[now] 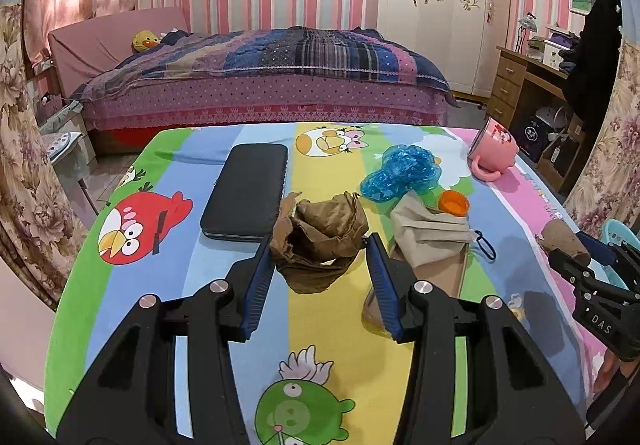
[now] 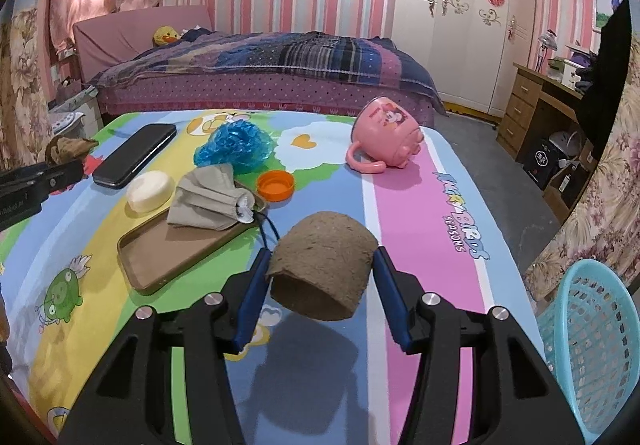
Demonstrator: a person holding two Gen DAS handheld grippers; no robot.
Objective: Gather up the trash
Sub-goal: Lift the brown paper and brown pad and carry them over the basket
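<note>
My left gripper (image 1: 320,251) is shut on a crumpled brown paper wad (image 1: 320,233), held above the colourful cartoon tablecloth (image 1: 160,149); the same wad (image 2: 70,149) shows at the left edge of the right wrist view. My right gripper (image 2: 320,265) is shut on a brown cardboard tube (image 2: 322,265), lifted off the cloth with its shadow below; that tube (image 1: 564,239) appears at the far right of the left wrist view. On the table lie a crumpled blue plastic bag (image 2: 236,143), an orange bottle cap (image 2: 275,185) and a grey face mask (image 2: 212,201).
A light blue mesh basket (image 2: 592,345) stands off the table's right edge. Also on the table: a black case (image 1: 248,191), a tipped pink mug (image 2: 390,139), a white soap bar (image 2: 148,191) and a brown tray (image 2: 168,257). A bed lies behind.
</note>
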